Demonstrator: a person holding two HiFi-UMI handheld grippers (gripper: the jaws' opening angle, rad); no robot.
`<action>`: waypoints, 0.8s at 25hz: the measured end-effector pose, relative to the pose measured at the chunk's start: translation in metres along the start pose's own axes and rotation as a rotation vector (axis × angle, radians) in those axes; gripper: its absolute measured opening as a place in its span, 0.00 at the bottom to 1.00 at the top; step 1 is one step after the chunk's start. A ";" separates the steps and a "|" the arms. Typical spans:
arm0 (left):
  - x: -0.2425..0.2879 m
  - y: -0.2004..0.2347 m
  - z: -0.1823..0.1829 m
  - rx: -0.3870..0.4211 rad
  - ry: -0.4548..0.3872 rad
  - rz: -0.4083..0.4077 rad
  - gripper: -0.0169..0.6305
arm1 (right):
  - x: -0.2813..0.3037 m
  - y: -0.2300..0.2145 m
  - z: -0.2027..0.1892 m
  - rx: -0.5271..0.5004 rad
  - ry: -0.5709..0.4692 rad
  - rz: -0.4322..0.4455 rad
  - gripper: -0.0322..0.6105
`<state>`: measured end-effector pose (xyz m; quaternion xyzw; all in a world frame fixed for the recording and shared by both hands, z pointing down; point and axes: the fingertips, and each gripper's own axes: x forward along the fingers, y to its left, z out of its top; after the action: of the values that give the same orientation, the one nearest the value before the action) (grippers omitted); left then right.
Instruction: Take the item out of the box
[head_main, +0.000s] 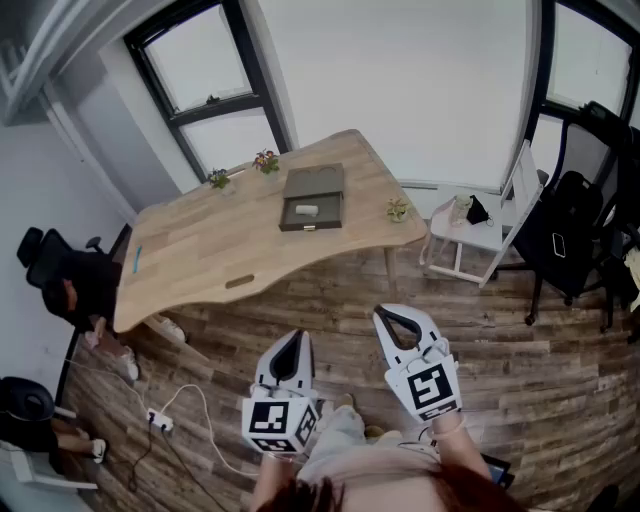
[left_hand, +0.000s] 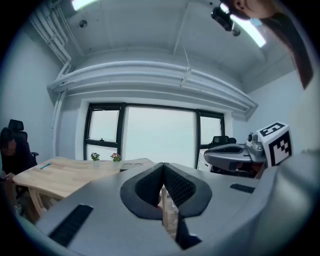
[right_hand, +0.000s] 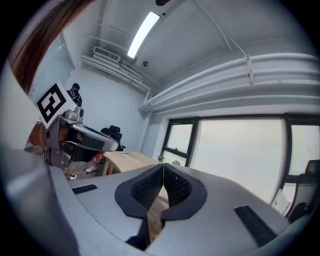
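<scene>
A flat dark box (head_main: 313, 197) lies open on the wooden table (head_main: 200, 250), with a small pale item (head_main: 306, 210) inside it. Both grippers hover over the wood floor, well short of the table and pointing toward it. My left gripper (head_main: 294, 338) is shut with nothing between its jaws; in the left gripper view its pads (left_hand: 163, 170) meet in a line. My right gripper (head_main: 391, 315) is shut and empty as well, its pads (right_hand: 163, 172) pressed together. Each gripper shows at the edge of the other's view.
Three small potted plants (head_main: 266, 160) stand on the table, and a blue pen (head_main: 137, 258) lies near its left end. A white chair (head_main: 480, 235) and a black chair (head_main: 575, 230) stand at the right. A person sits at the left (head_main: 70, 290). A power strip and cable (head_main: 160, 420) lie on the floor.
</scene>
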<state>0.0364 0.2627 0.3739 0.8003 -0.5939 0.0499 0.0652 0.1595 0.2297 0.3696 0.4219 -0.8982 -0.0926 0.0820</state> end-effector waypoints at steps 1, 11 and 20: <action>0.001 -0.002 0.000 -0.002 0.001 -0.003 0.03 | 0.000 -0.001 0.000 -0.003 0.001 0.000 0.05; 0.023 0.005 0.003 0.002 0.010 -0.040 0.03 | 0.019 -0.012 0.003 0.023 -0.019 -0.029 0.05; 0.055 0.029 0.007 0.004 0.016 -0.085 0.03 | 0.056 -0.020 0.001 0.039 -0.013 -0.055 0.05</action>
<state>0.0247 0.2016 0.3764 0.8246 -0.5586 0.0547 0.0702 0.1383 0.1743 0.3676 0.4475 -0.8883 -0.0800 0.0652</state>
